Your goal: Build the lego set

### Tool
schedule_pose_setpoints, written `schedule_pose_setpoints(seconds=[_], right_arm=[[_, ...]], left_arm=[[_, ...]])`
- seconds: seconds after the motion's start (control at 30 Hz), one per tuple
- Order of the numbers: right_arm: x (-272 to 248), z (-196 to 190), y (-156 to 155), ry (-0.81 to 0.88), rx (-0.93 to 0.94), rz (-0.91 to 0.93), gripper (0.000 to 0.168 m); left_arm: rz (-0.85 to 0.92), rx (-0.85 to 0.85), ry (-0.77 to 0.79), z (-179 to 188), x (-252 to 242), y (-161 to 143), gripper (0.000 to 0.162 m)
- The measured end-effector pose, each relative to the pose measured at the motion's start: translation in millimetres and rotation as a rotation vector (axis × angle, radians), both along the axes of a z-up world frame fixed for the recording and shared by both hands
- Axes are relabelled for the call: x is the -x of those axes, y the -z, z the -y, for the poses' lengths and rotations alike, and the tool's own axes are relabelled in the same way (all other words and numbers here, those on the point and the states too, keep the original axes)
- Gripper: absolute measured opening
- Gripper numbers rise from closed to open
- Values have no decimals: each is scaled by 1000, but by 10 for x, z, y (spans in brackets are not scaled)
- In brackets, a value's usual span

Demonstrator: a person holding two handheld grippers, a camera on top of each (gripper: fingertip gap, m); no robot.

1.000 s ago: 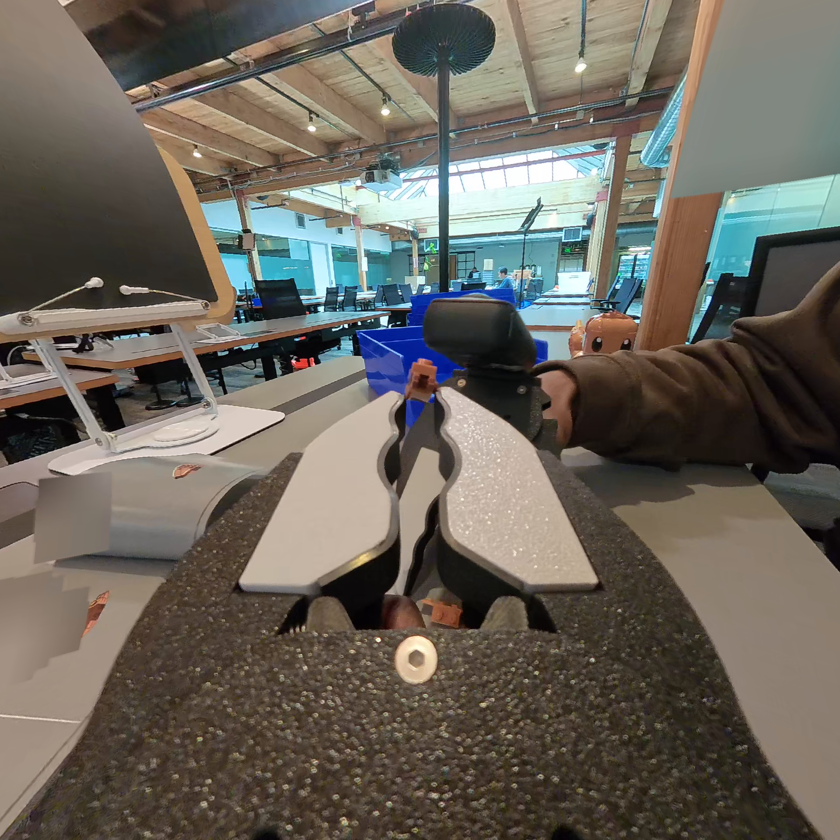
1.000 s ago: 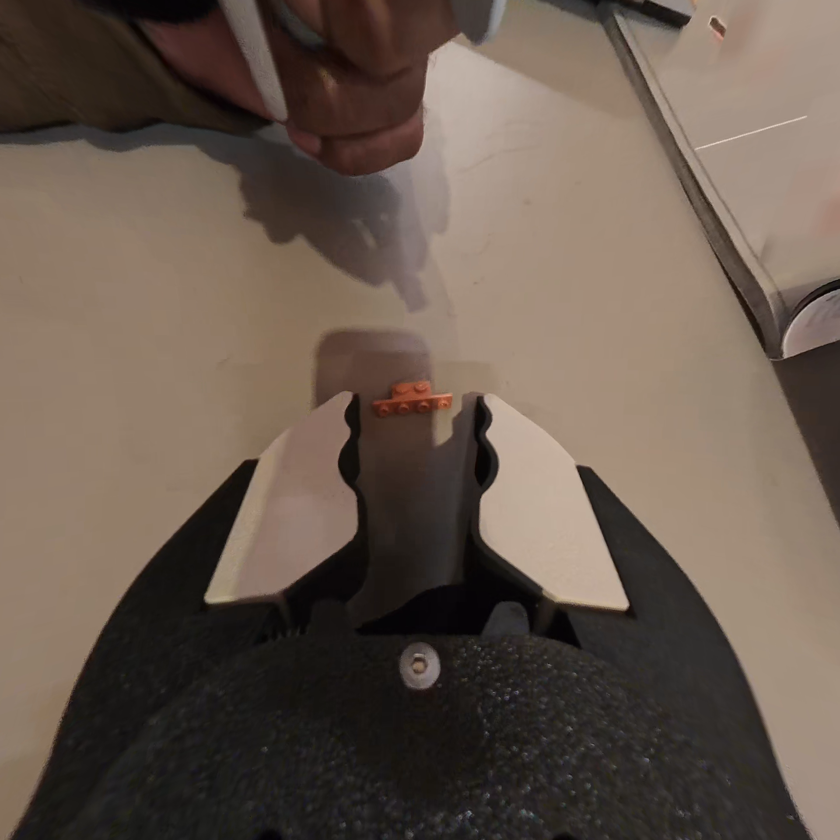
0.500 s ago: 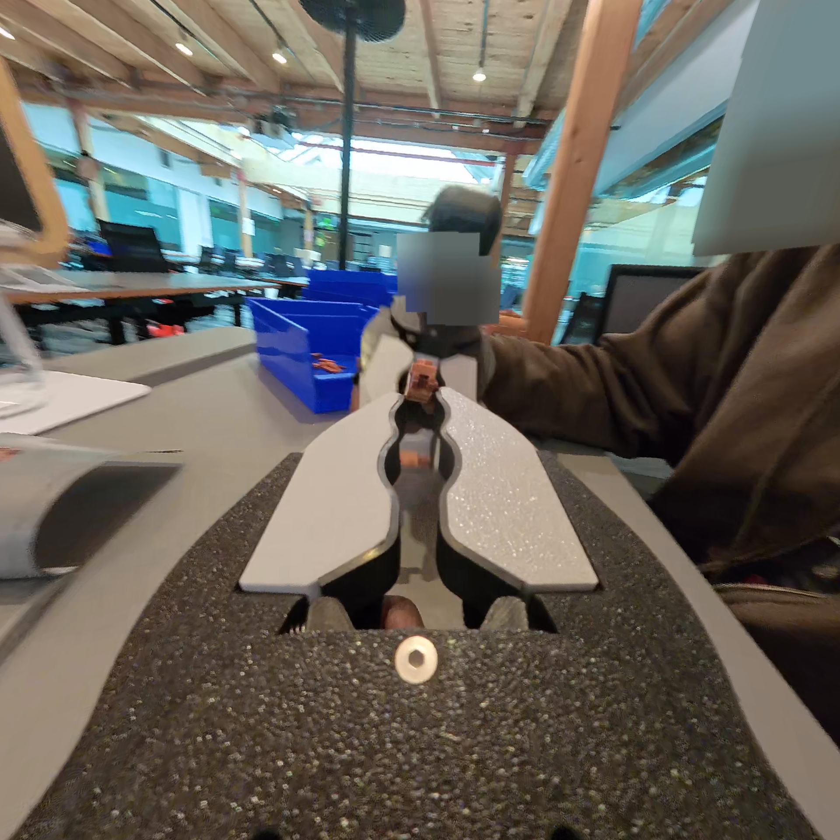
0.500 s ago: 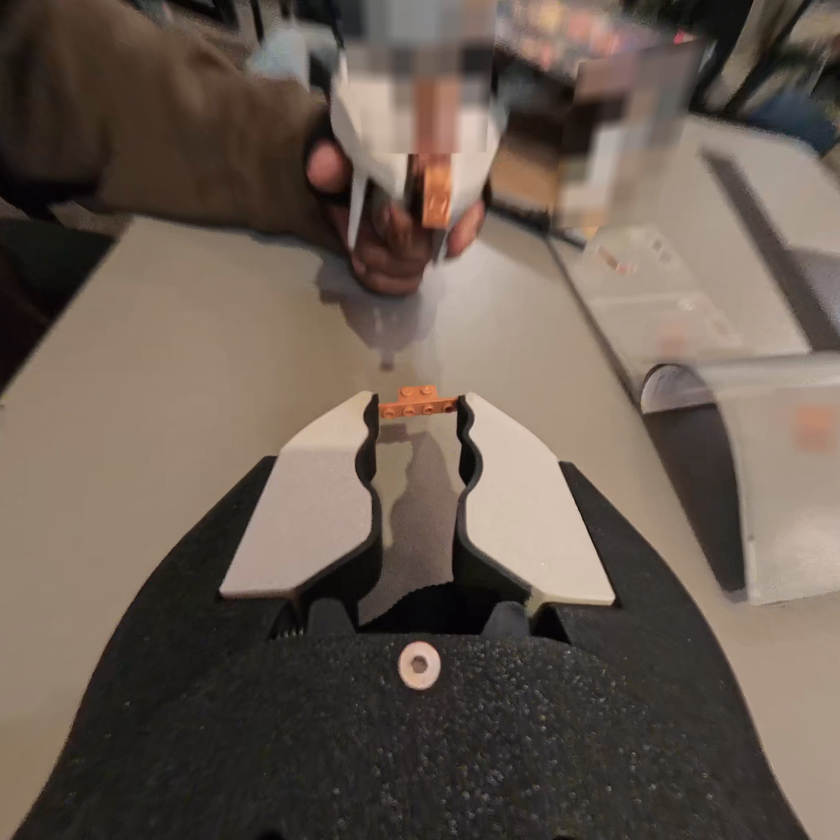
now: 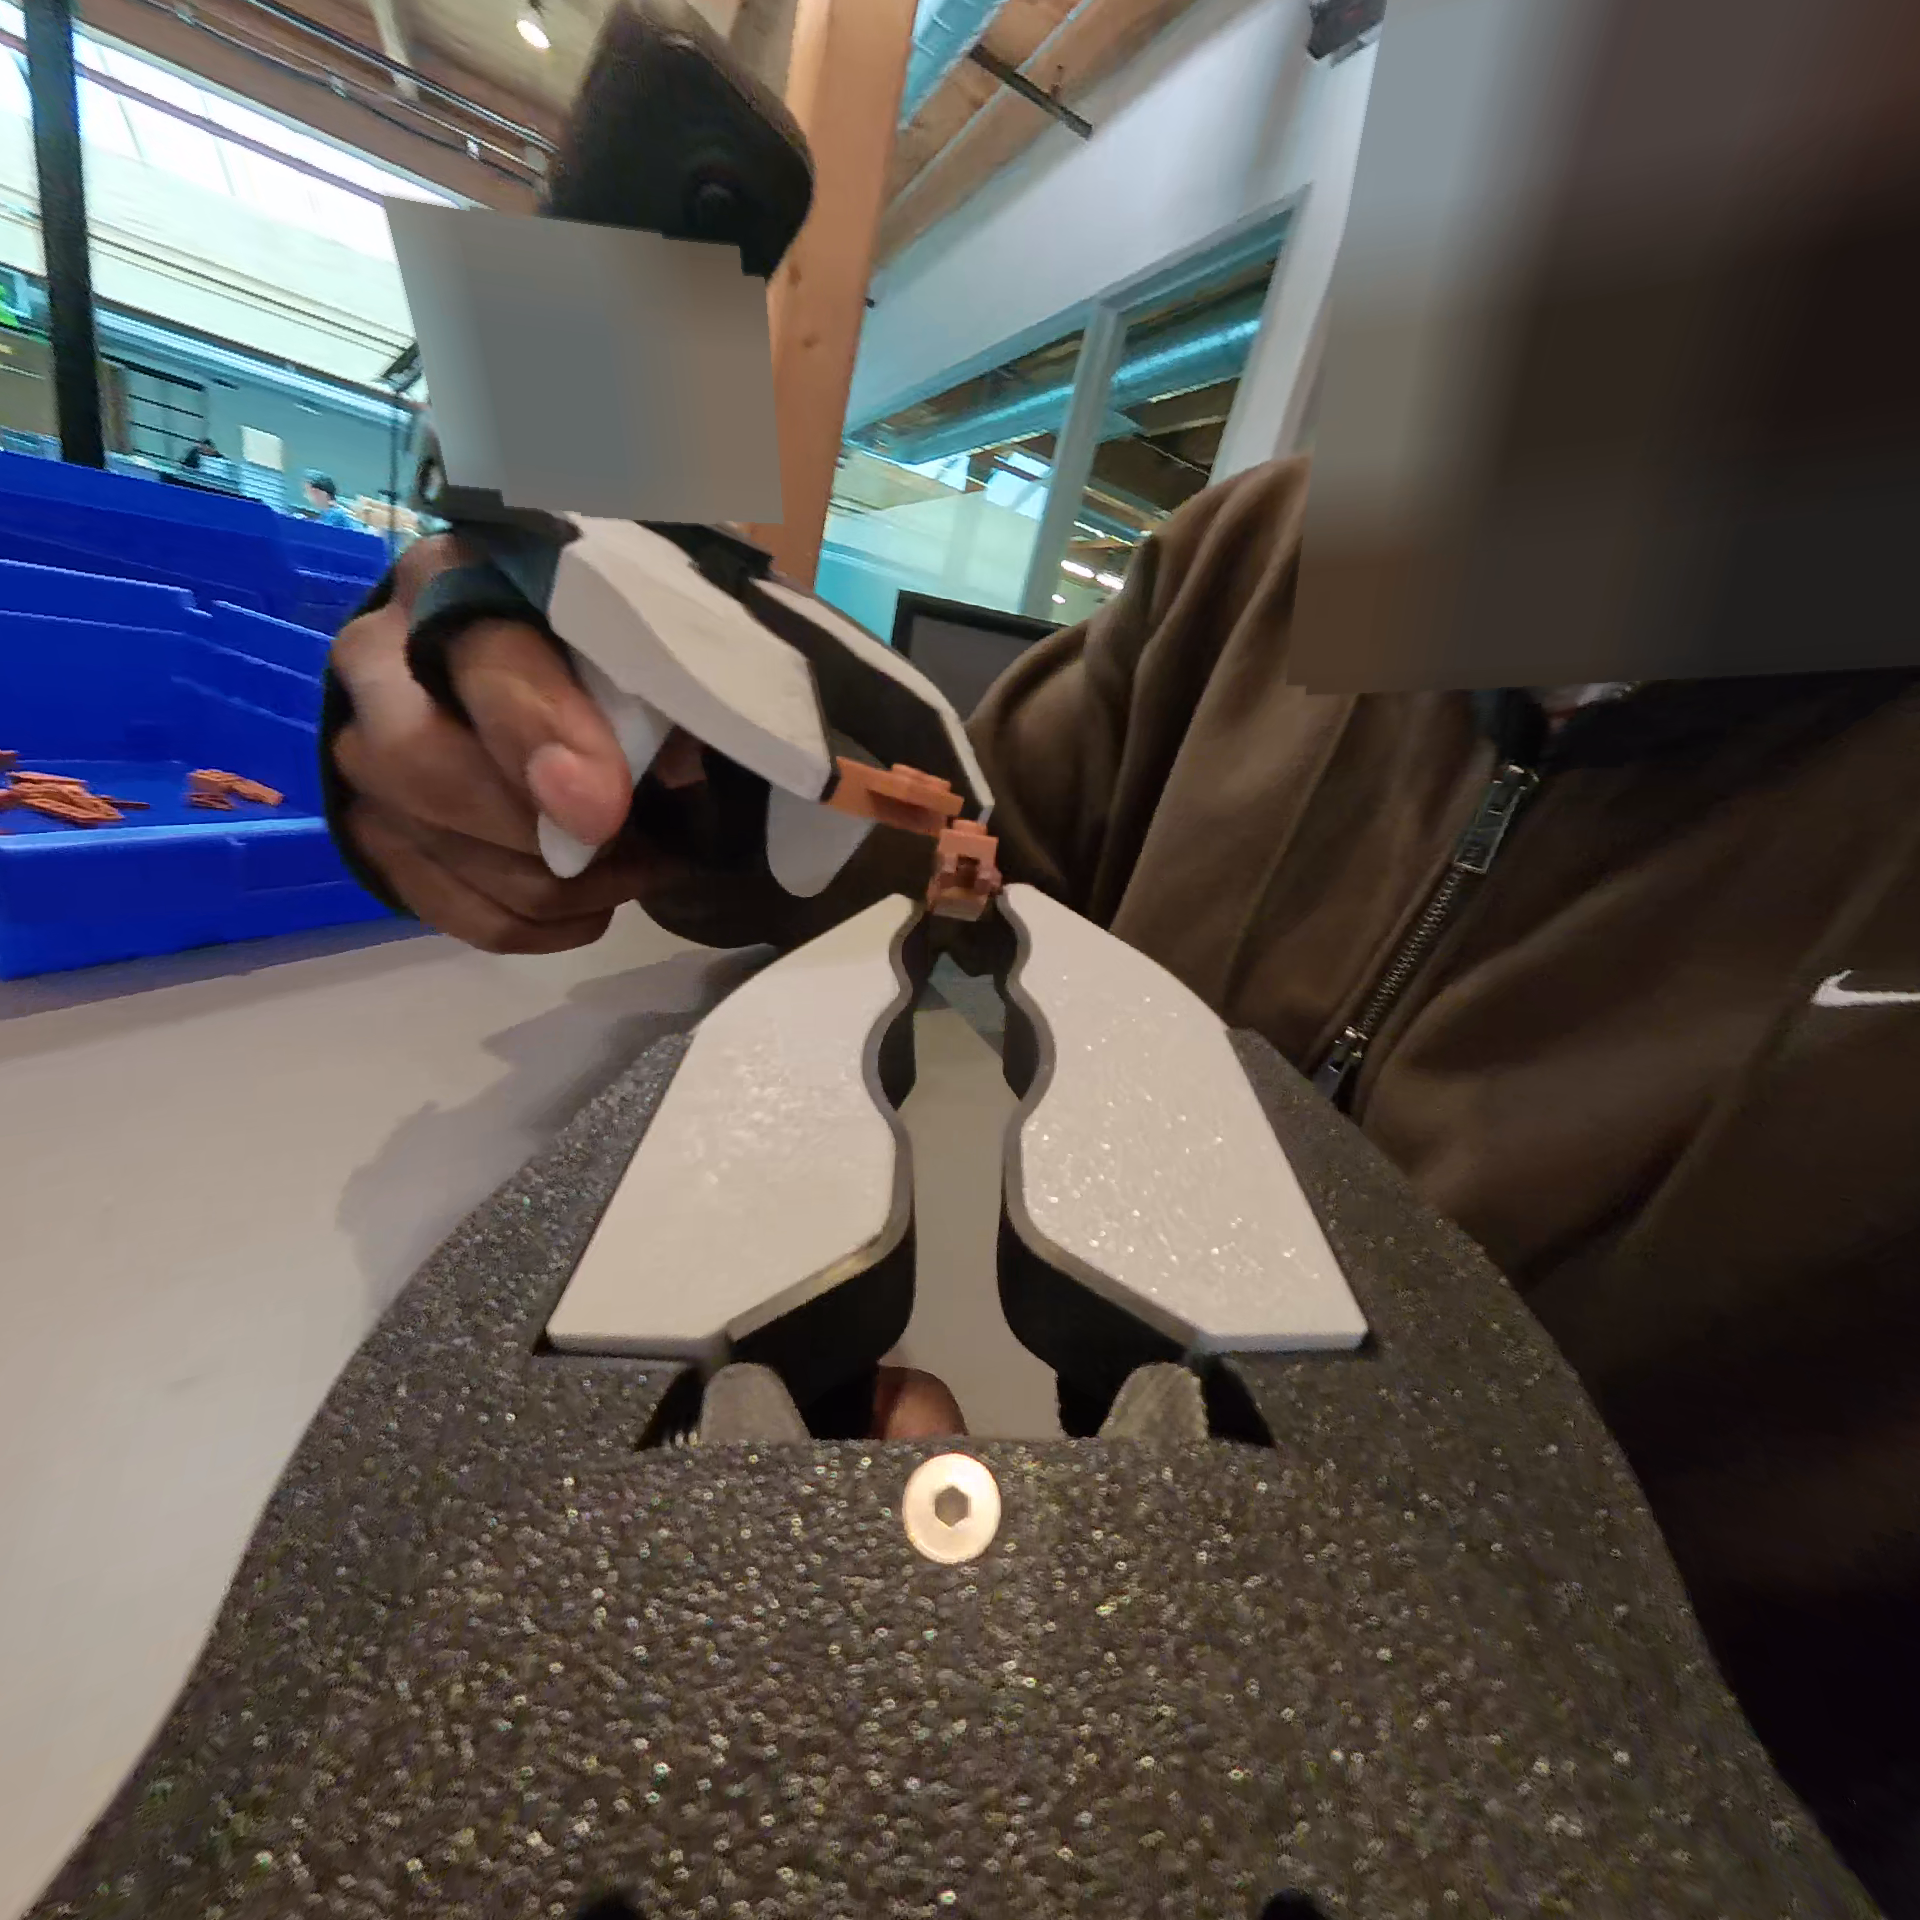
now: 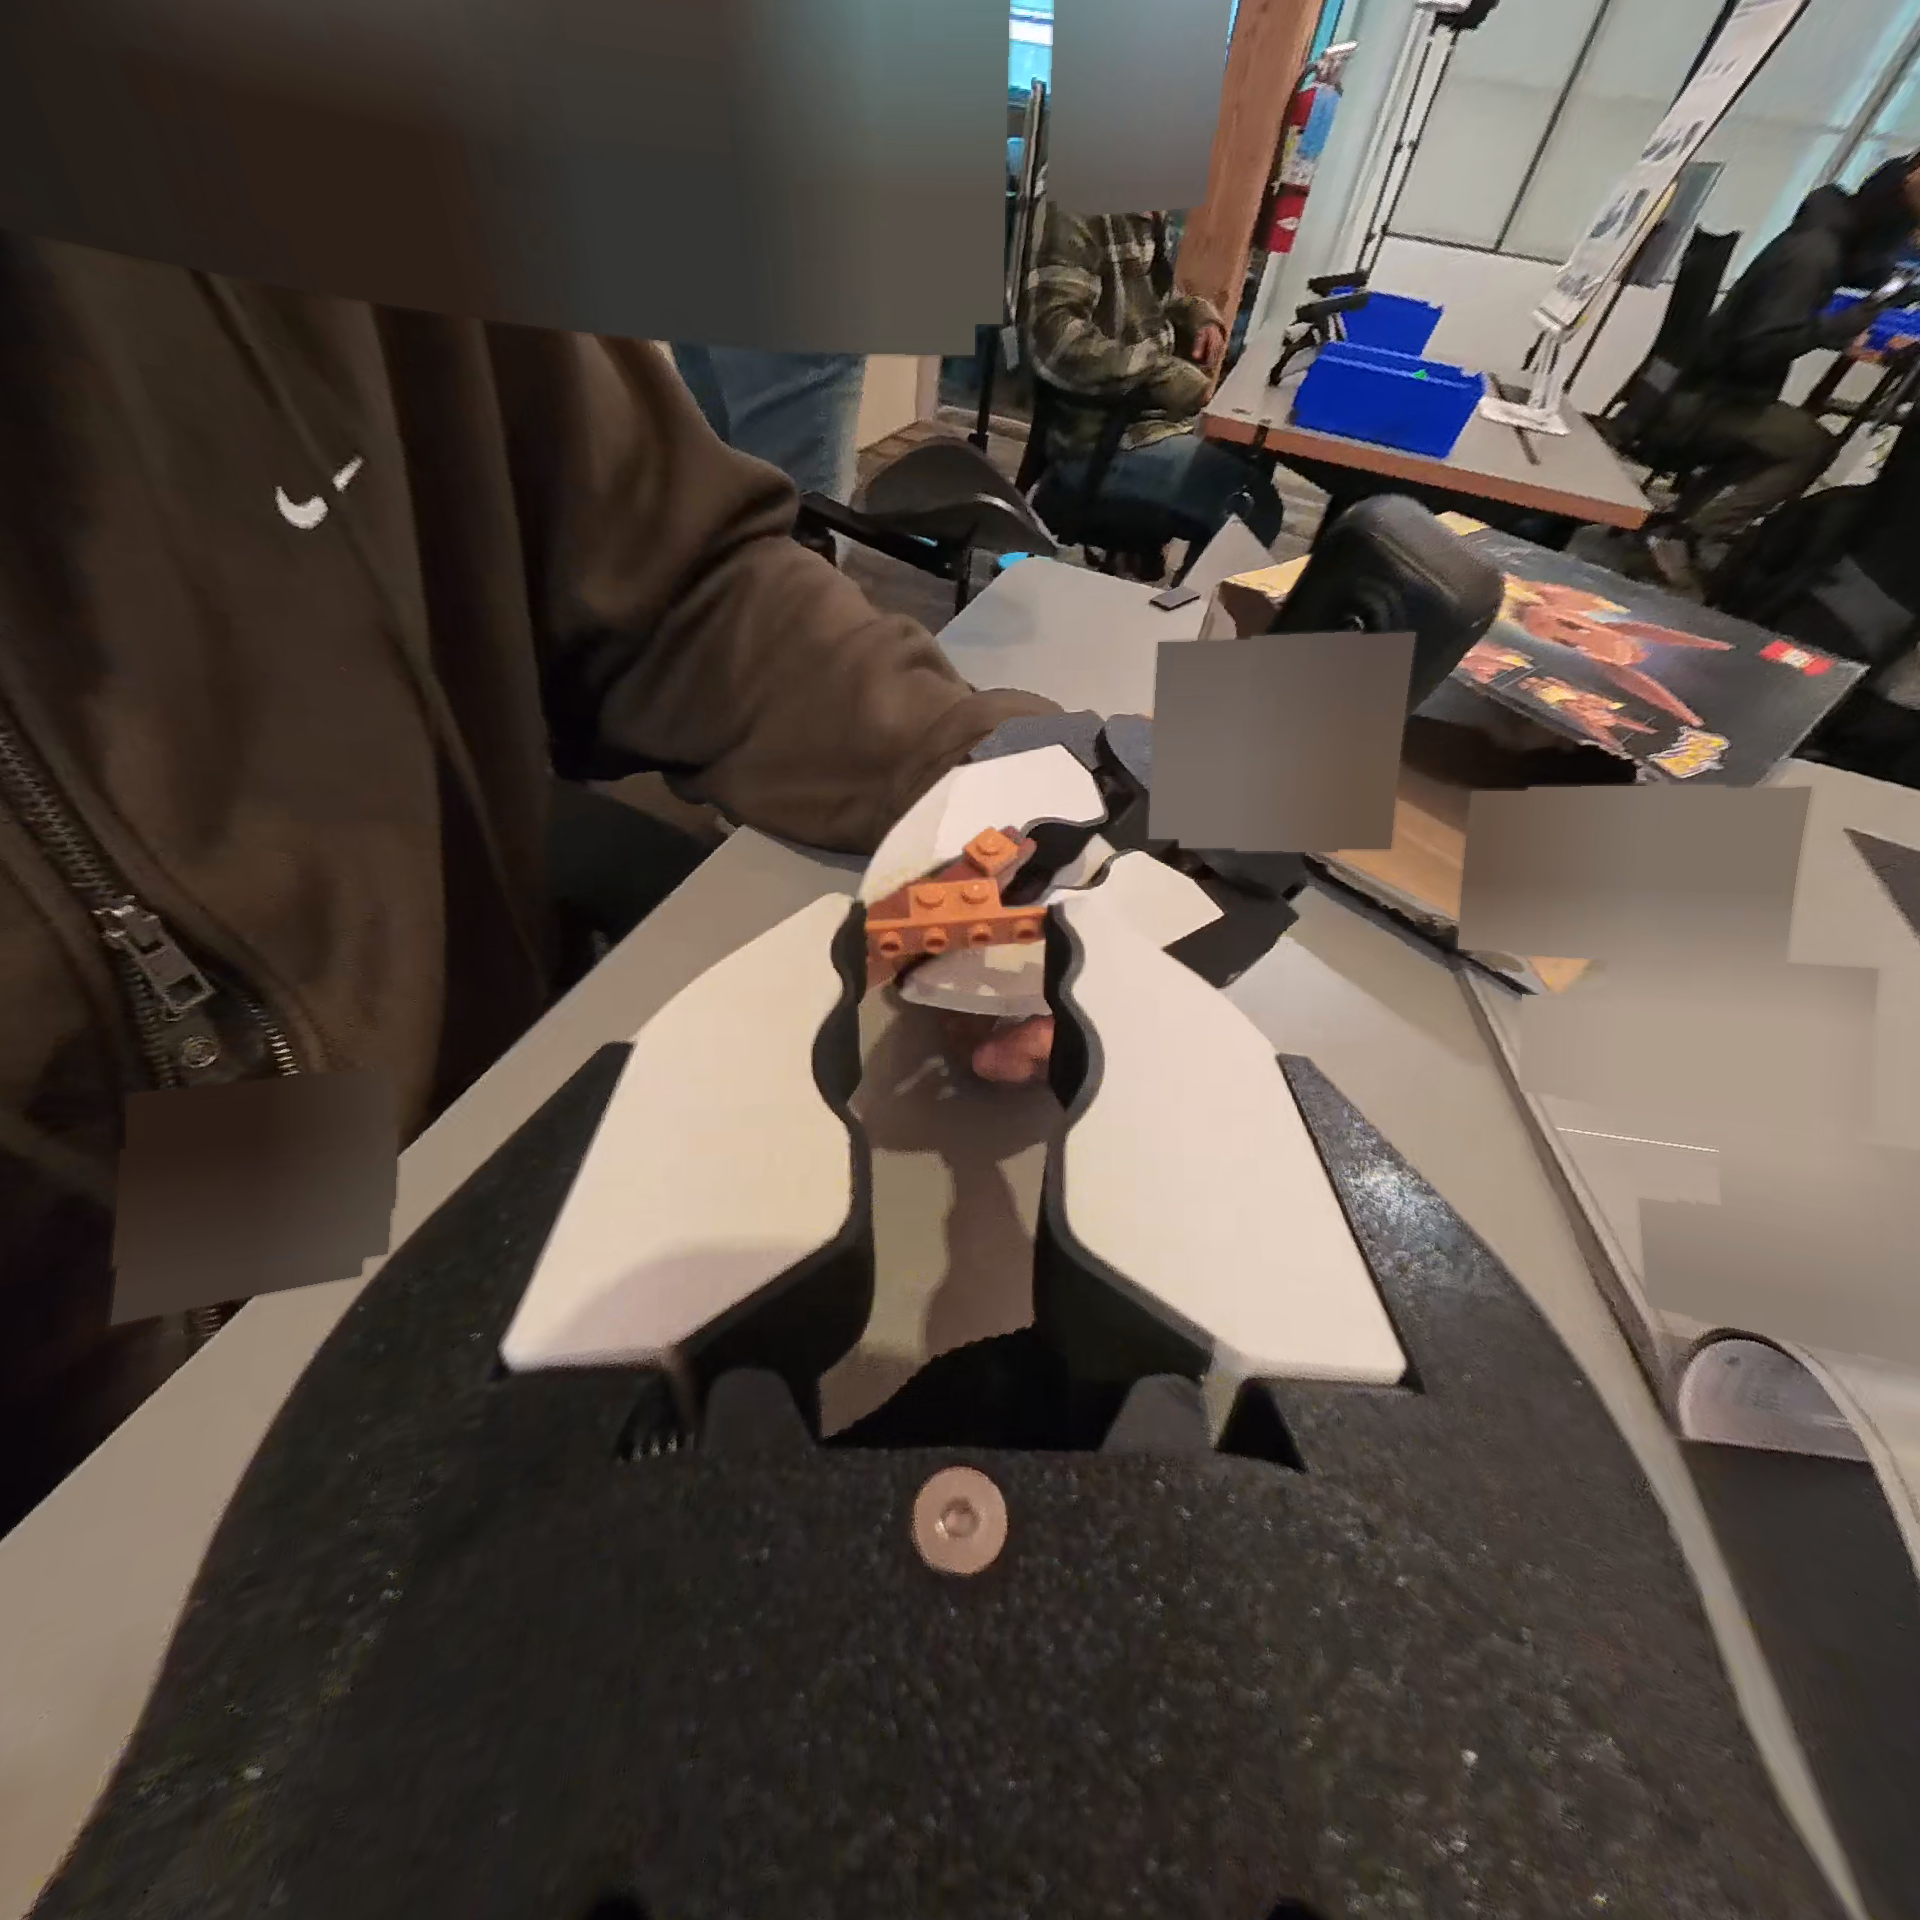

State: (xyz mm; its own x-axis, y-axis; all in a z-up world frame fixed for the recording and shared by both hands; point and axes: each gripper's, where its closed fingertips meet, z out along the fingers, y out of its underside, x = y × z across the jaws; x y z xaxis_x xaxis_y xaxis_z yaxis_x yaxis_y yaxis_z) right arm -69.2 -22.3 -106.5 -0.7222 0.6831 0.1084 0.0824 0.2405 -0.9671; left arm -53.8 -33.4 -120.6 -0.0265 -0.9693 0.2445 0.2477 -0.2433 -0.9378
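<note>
Left gripper (image 5: pixel 961 904) pinches a small brown piece (image 5: pixel 964 868); right gripper (image 6: pixel 956 925), approaching from 11 o'clock, clamps an orange plate (image 6: pixel 956 925). A misaligned press may pop either loose.

Black foam gripper (image 5: pixel 961 904) bodies, pale grey wavy-edged fingers (image 5: pixel 769 1122), silver hex screw (image 5: pixel 951 1521), brown zip hoodie (image 5: pixel 1507 935)

The left gripper (image 5: pixel 961 909) and right gripper (image 6: pixel 954 920) face each other above the table (image 5: pixel 208 1143), each with a piece at its tips, the small piece (image 5: pixel 964 871) just under the plate piece (image 5: pixel 891 795); in the left wrist view a bin (image 5: pixel 156 873) stands on the table at far left with bricks (image 5: pixel 62 800) in it. In the right wrist view a box (image 6: pixel 1621 686) lies on the table behind the left gripper; a booklet (image 6: pixel 1766 1299) lies to the right.
</note>
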Motion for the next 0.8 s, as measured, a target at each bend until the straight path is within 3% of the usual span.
schedule_pose_setpoints(seconds=[0.4, 0.8], right_arm=[[-59, 204, 31, -122, 78, 55, 33], [-63, 178, 7, -133, 162, 78, 33]], left_arm=[[-15, 27, 138, 168, -103, 19, 12], [24, 75, 152, 155, -107, -17, 12]])
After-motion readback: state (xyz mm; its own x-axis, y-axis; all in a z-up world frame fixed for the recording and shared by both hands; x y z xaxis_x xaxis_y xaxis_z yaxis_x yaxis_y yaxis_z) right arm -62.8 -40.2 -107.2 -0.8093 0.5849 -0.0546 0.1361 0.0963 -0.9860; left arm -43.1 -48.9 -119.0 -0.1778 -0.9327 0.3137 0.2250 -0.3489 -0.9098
